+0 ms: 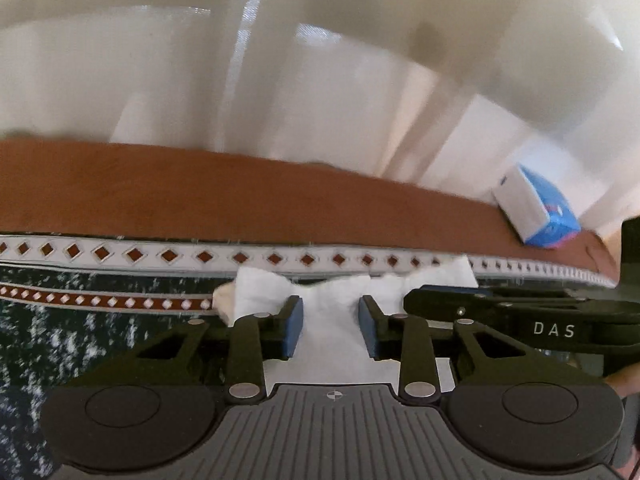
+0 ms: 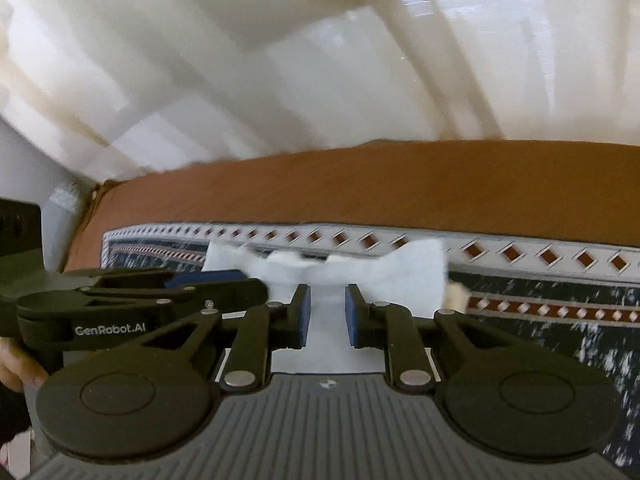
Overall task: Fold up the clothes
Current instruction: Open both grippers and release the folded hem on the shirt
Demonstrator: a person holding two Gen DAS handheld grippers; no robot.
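Patterned bedspread (image 1: 80, 336) bears a white cloth (image 1: 328, 320) between both grippers' parted fingers (image 1: 294, 326), unclamped.

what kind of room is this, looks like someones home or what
Probably a home, perhaps a bedroom or living room. Pale curtains hang behind a wide rust-brown surface covered by a dark patterned spread with a diamond border. A white cloth lies on it, and a blue-and-white packet sits nearby.

Both wrist fisheyes angled down, close over white cloth (image 1: 332, 320) on patterned mat (image 1: 120, 256), facing white curtain (image 2: 320, 60), each sees other gripper beside.
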